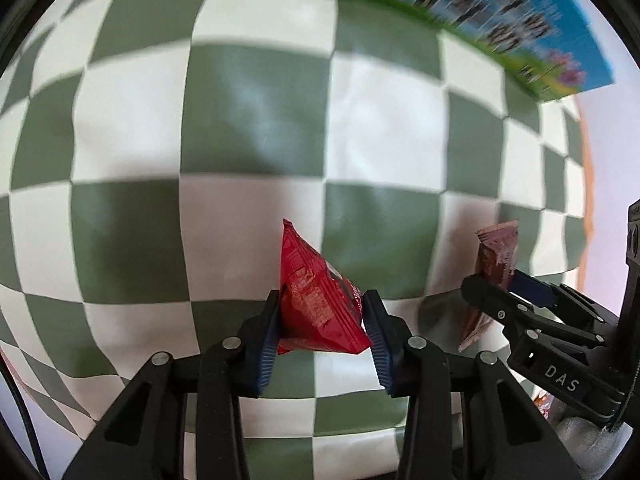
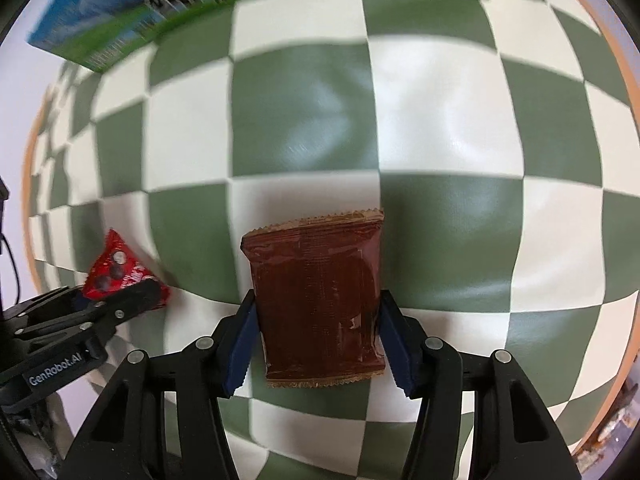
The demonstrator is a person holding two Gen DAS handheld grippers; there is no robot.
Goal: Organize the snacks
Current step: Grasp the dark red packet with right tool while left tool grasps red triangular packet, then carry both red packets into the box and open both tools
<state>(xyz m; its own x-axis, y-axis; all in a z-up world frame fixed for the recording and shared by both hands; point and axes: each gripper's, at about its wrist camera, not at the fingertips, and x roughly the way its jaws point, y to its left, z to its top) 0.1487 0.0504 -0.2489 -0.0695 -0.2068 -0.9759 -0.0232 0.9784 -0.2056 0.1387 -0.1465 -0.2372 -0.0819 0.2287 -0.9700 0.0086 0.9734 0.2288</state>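
Red foil showed first on my left feed: the left claw (image 1: pixel 323 320) was clamped on a red packet (image 1: pixel 316 300), its blue pads pressed to both sides, the packet standing tall above the green-and-cream checked cloth (image 1: pixel 260 120) of the worktop. Its print was too blurred for me to read there. My right feed gave me the packet's other face (image 2: pixel 116 268), with three dark round sweets pictured and a scrap of white script I could not make out.

On that same feed the right claw (image 2: pixel 318 320) gripped a brown packet (image 2: pixel 318 300) by its two long edges, flat face toward the lens, crimped seams at top and bottom, fine print unreadable. From the left camera I saw only its thin edge (image 1: pixel 496 256), held just beside the red one.

Lettering I could read sat on the tools: "DAS" on the right claw's body in the left view, "GenRobot.AI" on the left claw's body in the right view.

A blue and green box (image 1: pixel 500 20) lay at the far side of the cloth, its text smeared.
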